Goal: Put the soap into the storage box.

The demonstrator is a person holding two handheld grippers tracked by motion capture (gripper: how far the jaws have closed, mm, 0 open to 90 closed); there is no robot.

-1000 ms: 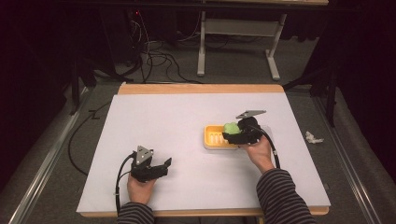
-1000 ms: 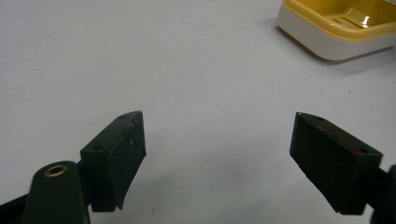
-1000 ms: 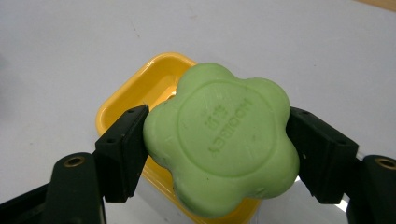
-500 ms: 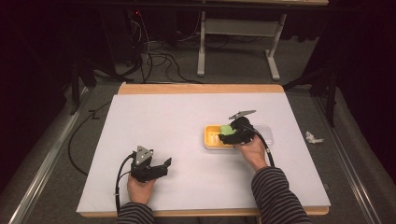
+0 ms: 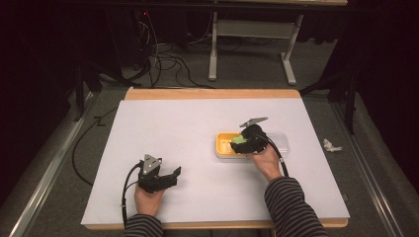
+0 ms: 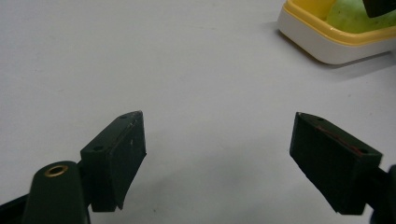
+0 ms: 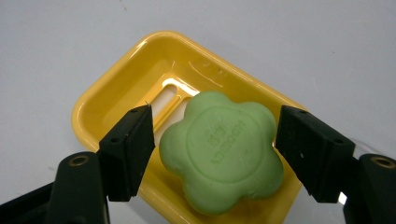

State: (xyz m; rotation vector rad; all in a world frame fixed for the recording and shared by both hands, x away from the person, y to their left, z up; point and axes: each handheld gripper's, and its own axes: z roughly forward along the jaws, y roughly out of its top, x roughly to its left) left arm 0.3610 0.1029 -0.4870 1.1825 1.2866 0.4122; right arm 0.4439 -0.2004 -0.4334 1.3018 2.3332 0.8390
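Observation:
A green flower-shaped soap (image 7: 222, 156) lies in a yellow soap dish (image 7: 116, 100) on the white table. My right gripper (image 7: 215, 140) reaches down over the dish (image 5: 223, 148) with the soap (image 5: 240, 140) between its jaws. The jaws have just been closing. The right pad sits at the soap's edge, and a thin gap shows at the left pad. My left gripper (image 5: 174, 174) rests near the table's front left. Its jaws stand wide open (image 6: 217, 154) with nothing between them, pointing toward the dish (image 6: 322, 44).
A clear plastic lid (image 5: 279, 140) lies right of the dish, behind my right hand. Bare white table (image 5: 173, 123) stretches between the grippers and toward the back. A crumpled white scrap (image 5: 331, 145) lies on the floor off the right edge.
My right gripper has shifted slightly left over the dish and its jaws have narrowed around the soap. The left gripper has stayed put.

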